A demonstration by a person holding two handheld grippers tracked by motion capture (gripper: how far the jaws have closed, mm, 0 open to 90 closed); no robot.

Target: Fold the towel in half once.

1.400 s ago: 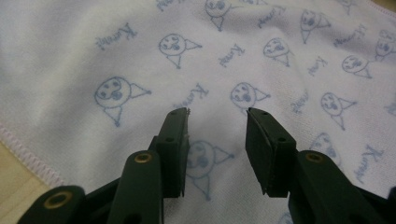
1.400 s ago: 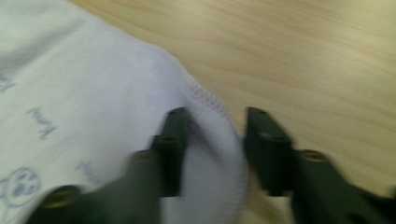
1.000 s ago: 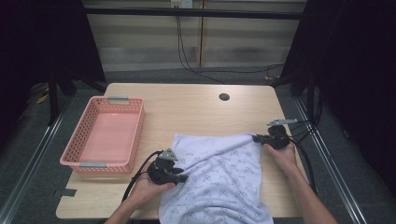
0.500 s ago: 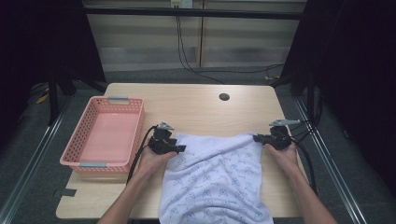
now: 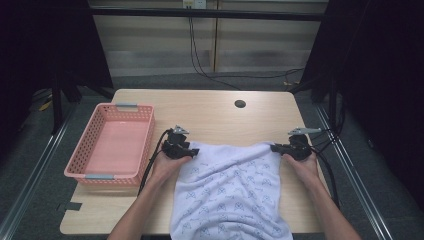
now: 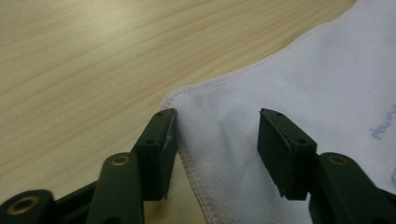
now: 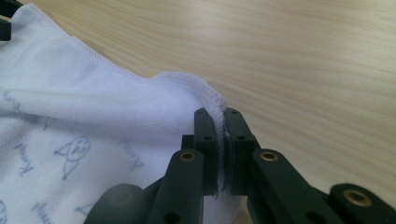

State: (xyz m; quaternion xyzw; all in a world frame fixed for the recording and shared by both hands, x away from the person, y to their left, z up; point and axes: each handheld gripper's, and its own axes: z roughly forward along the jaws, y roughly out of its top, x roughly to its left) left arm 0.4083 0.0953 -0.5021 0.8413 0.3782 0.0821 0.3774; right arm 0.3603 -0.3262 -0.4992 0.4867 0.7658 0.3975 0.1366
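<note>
A white towel (image 5: 230, 190) with a faint blue print lies spread on the wooden table (image 5: 210, 115) and hangs over its near edge. My left gripper (image 5: 189, 148) is at the towel's far left corner. In the left gripper view, that gripper (image 6: 215, 116) stands open with the hemmed corner of the towel (image 6: 303, 70) lying flat between the jaws; the jaws have just been closing and the pads do not press on the cloth. My right gripper (image 5: 276, 148) is at the far right corner. In the right gripper view, it (image 7: 219, 112) is shut on the towel (image 7: 93, 107) hem.
A pink plastic basket (image 5: 81, 142) with nothing in it stands at the table's left side, close to my left hand. A round cable hole (image 5: 240, 104) sits in the table's far part. Bare wood lies beyond the towel.
My left gripper has moved away from the person, from the towel's left edge up to its far left corner. The right gripper has kept still with its grip on the hem.
</note>
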